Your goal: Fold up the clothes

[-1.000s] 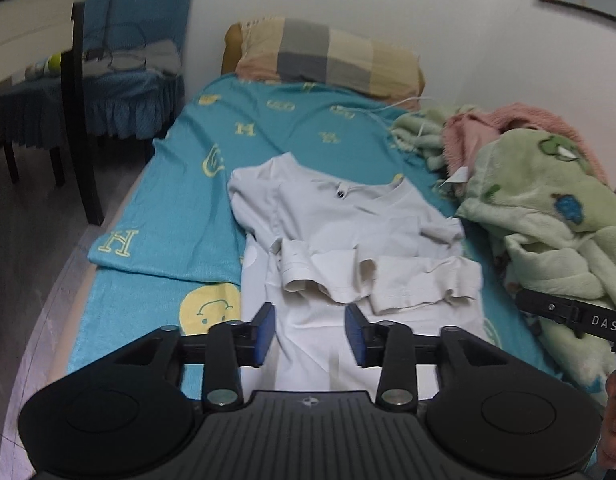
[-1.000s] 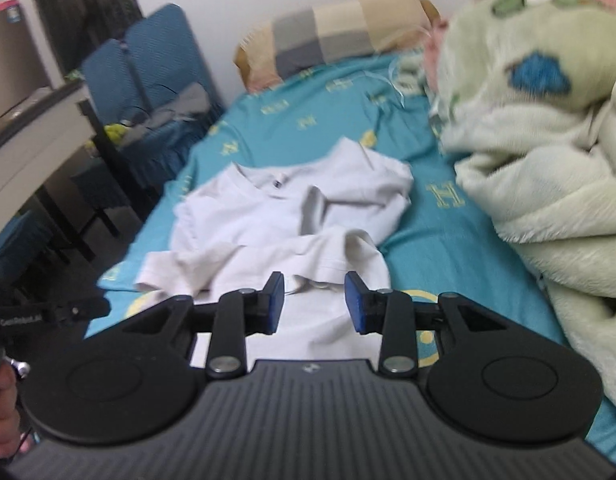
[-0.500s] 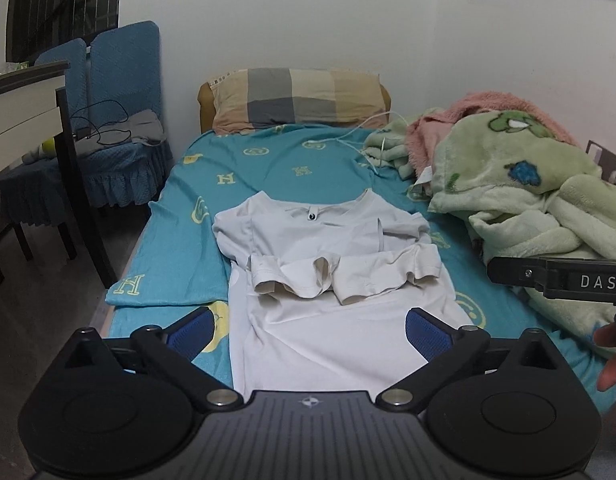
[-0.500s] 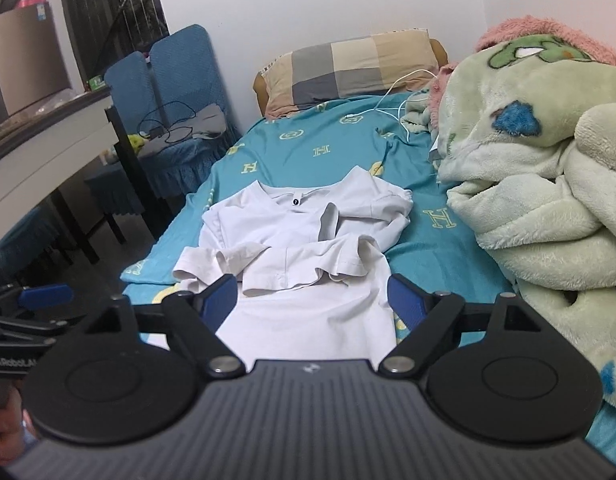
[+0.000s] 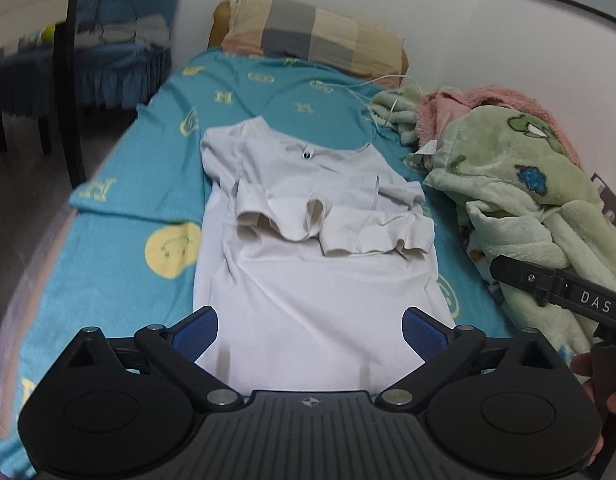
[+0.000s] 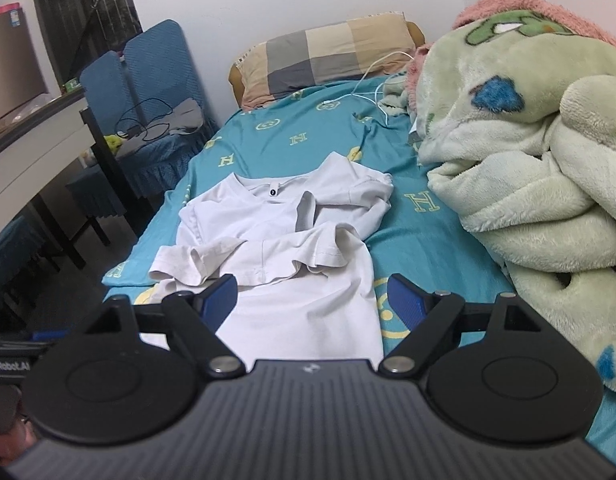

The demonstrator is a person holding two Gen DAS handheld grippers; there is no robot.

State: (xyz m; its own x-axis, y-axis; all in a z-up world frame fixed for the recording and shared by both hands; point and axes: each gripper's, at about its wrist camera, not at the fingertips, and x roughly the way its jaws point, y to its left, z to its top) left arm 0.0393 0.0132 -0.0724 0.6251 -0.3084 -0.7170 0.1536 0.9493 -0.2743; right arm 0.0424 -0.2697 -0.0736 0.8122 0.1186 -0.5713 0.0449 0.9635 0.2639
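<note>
A bedroom is seen, with a bed (image 5: 119, 264) covered by a turquoise sheet printed with yellow letters and smiley faces filling the middle of both views. A white T-shirt (image 5: 308, 280) is laid flat on that sheet, in the centre of the left wrist view and centre-left of the right wrist view (image 6: 291, 264), its collar toward the top of the frame and its hem toward the bottom. Both short sleeves are folded inward across the chest, their cuffs lying close together over the middle of the shirt.

The left hand-held gripper (image 5: 310, 332) is held over the hem at the bottom of its frame, its jaws having just been opening and now spread wide, with only the shirt's lower edge seen between the blue pads, untouched. The right hand-held gripper (image 6: 312, 300) is likewise held wide, its jaws having just been opening, above the shirt's lower right part, nothing being gripped.

A crumpled green fleece blanket (image 6: 528, 168) is piled along the right edge of the bed, with pink fabric (image 5: 488, 98) behind it. A checked pillow (image 5: 312, 36) lies at the head of the bed, against the white wall. A white cable (image 6: 372, 76) trails below the pillow. Blue-covered chairs (image 6: 147, 80) stand in the upper left.
</note>
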